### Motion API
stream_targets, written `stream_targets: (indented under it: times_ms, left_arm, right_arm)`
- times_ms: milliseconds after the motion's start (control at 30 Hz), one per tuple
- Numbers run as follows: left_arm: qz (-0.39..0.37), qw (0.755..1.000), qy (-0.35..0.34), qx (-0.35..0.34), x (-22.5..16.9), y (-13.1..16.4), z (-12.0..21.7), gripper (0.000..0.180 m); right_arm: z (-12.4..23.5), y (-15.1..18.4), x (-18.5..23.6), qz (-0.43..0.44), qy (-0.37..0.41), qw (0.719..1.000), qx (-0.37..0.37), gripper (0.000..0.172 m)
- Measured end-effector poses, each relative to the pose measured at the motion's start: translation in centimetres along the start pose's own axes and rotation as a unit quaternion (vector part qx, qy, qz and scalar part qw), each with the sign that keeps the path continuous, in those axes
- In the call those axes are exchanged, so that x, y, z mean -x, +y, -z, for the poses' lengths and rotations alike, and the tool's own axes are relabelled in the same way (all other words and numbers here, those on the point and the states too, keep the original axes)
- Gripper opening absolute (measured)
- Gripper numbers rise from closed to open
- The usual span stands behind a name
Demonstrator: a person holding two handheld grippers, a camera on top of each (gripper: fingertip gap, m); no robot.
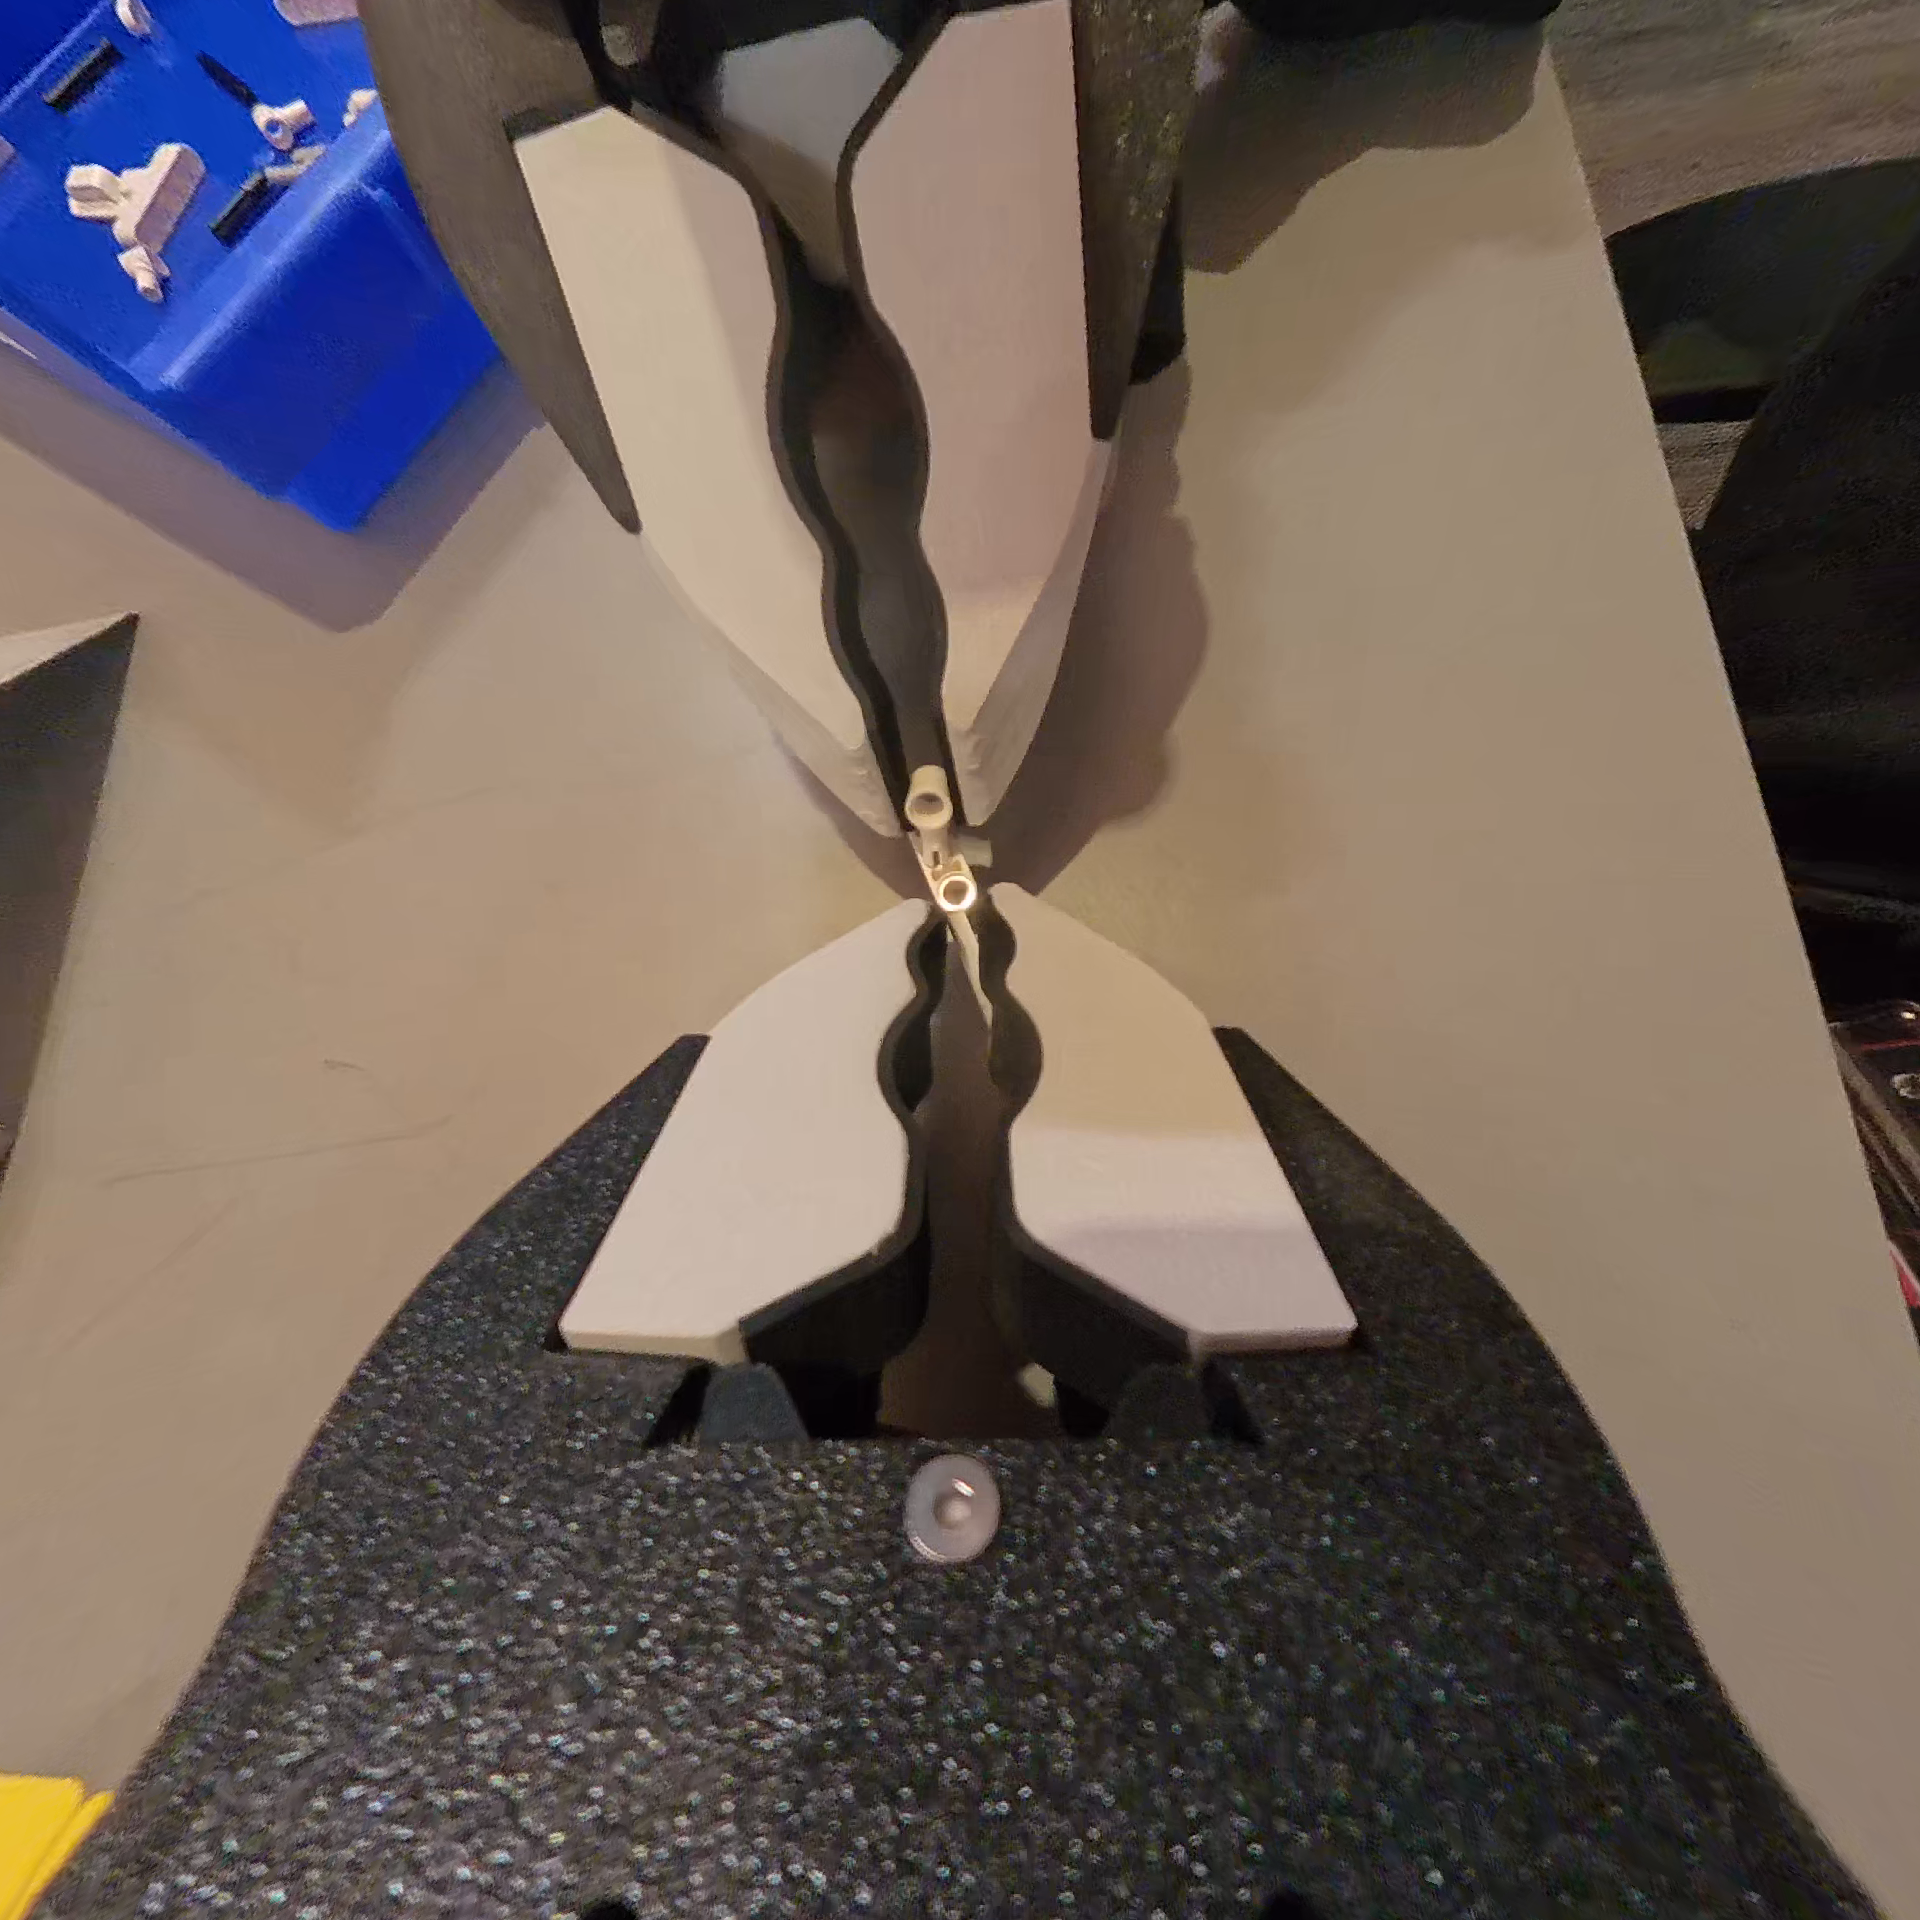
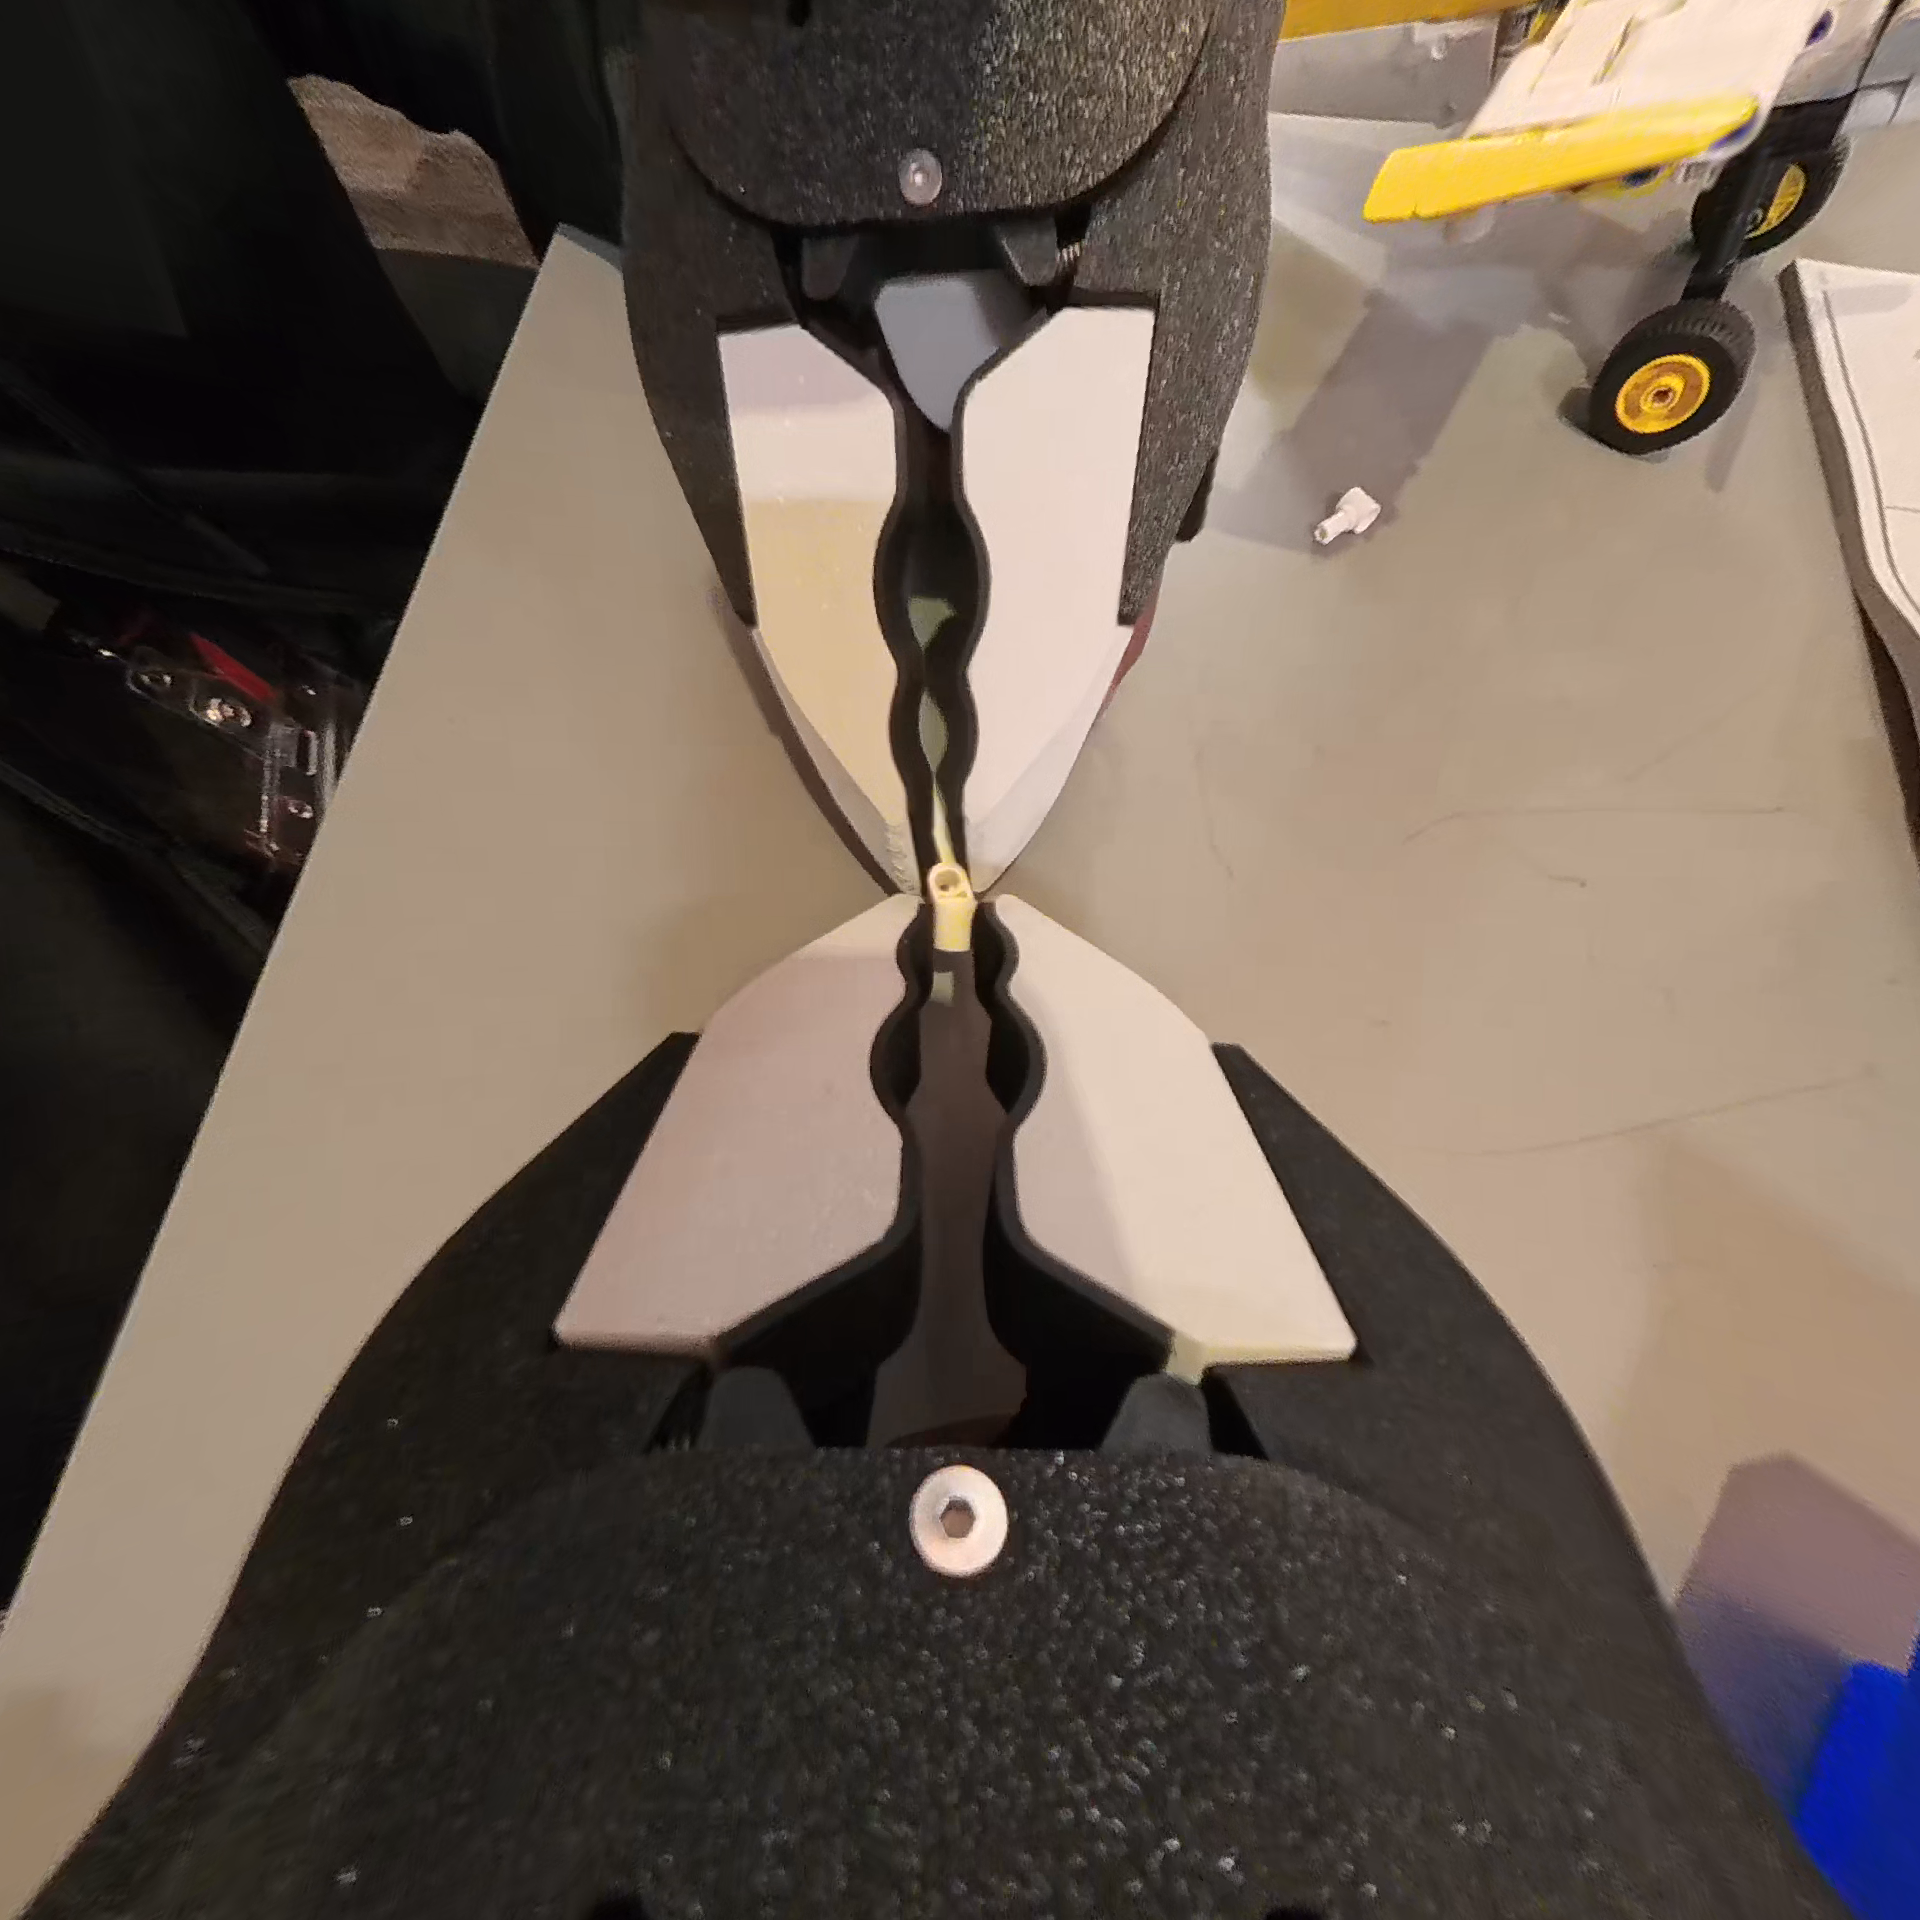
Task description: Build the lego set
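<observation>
Two small pale plastic connector pieces, tube-ended, meeting tip to tip above the beige counter [image 1: 416,935]: one [image 1: 954,891] pinched in the left tool [image 1: 961,914], the other [image 1: 928,805] pinched in the right tool [image 2: 951,914].

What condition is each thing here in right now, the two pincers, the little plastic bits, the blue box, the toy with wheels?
Left gripper: shut on a thin beige plastic connector piece.
Right gripper: shut on a small beige tubular connector, tip to tip with the left gripper.
Blue bin: open, holding loose beige and black parts.
Small white peg: lying loose on the table.
Yellow-wheeled toy vehicle: standing on its wheels.
</observation>
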State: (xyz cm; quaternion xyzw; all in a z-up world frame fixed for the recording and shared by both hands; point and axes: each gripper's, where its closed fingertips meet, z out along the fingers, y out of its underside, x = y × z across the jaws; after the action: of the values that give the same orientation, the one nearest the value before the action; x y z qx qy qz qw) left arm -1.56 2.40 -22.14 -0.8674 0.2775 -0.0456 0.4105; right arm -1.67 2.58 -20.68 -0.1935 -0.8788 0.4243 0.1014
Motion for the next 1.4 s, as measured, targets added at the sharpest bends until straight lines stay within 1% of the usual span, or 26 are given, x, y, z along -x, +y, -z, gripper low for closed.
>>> stream_targets:
  times_ms: [200, 400, 633, 867, 1133, 1400]
  left_arm:
    - [-0.005, 1.000, -0.010, 0.002, 0.2, 0.3, -0.3, 0.006]
    - [0.027, 1.000, 0.005, 0.013, 0.4, 0.5, -0.6, 0.007]
    - [0.045, 0.999, 0.009, 0.026, 0.6, 0.7, -0.7, 0.009]
    - [0.027, 0.999, -0.001, 0.044, 0.6, 0.8, -0.8, 0.010]
    - [0.055, 0.998, 0.013, 0.018, 0.6, 0.5, -0.8, 0.007]
    - [0.047, 0.999, 0.021, 0.007, 0.4, 0.2, -0.7, 0.006]
  right_arm:
    - [-0.2, 0.3, -0.1, 0.007, 0.022, 1.000, 0.009, 0.007]
    - [-0.4, 0.9, -0.3, -0.006, 0.032, 0.999, 0.019, 0.007]
    - [-0.6, 1.1, -0.5, -0.021, 0.029, 0.999, 0.022, 0.007]
    - [-0.7, 1.1, -0.5, -0.024, 0.026, 0.999, 0.024, 0.007]
    - [-0.3, 1.1, -0.8, 0.003, 0.044, 0.998, 0.041, 0.007]
    - [-0.3, 1.0, -0.6, 0.027, 0.005, 0.997, 0.066, 0.007]
